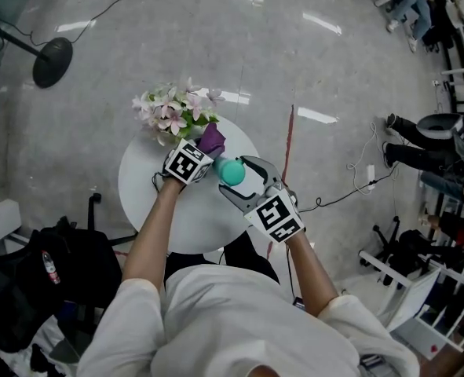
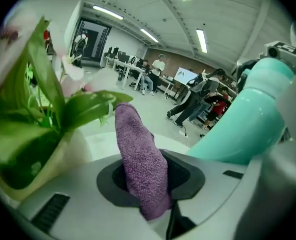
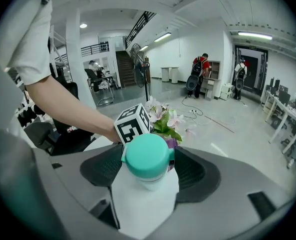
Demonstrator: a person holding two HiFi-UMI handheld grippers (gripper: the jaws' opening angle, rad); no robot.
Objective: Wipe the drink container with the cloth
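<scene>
The drink container (image 1: 232,171) has a teal cap and a white body, and it sits tilted above the round white table (image 1: 149,195). My right gripper (image 1: 243,181) is shut on it. In the right gripper view the teal cap (image 3: 146,155) stands up between the two dark pads (image 3: 103,168). My left gripper (image 1: 204,155) is shut on a purple cloth (image 1: 212,139), just left of the cap. In the left gripper view the cloth (image 2: 137,149) sticks up from between the jaws, and the teal container (image 2: 248,119) fills the right side, close to the cloth; I cannot tell if they touch.
A bunch of pink and white flowers (image 1: 173,110) stands at the table's back edge, right behind the cloth; its leaves (image 2: 32,124) crowd the left gripper view. A black floor-stand base (image 1: 52,61) is far left. Dark bags (image 1: 35,281) lie lower left. Cables and people are at the right.
</scene>
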